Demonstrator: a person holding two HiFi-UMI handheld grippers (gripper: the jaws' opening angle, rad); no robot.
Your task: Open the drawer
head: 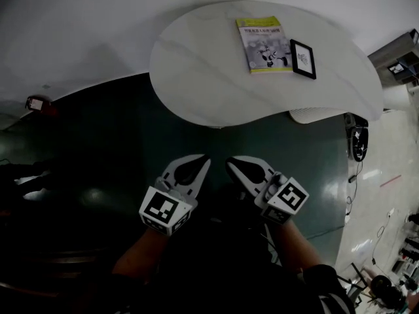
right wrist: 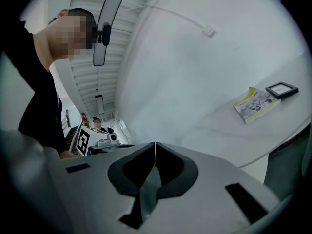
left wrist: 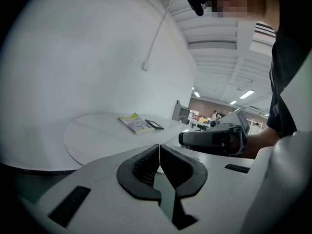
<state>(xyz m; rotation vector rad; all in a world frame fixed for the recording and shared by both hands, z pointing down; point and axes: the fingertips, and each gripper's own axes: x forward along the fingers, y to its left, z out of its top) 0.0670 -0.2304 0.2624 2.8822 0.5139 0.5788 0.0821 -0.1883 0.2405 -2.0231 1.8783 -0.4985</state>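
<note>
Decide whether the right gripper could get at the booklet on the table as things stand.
Probably yes: only floor and bare table lie between the right gripper and the booklet; the frame sits off to one side. The shut jaws would have to open first.

I see a table (head: 196,70) at the upper middle. A book (head: 264,44) lies on it, a small frame (head: 303,59) just right of it. Below, my left gripper (head: 205,157) and right gripper (head: 230,161) sit side by side.
</note>
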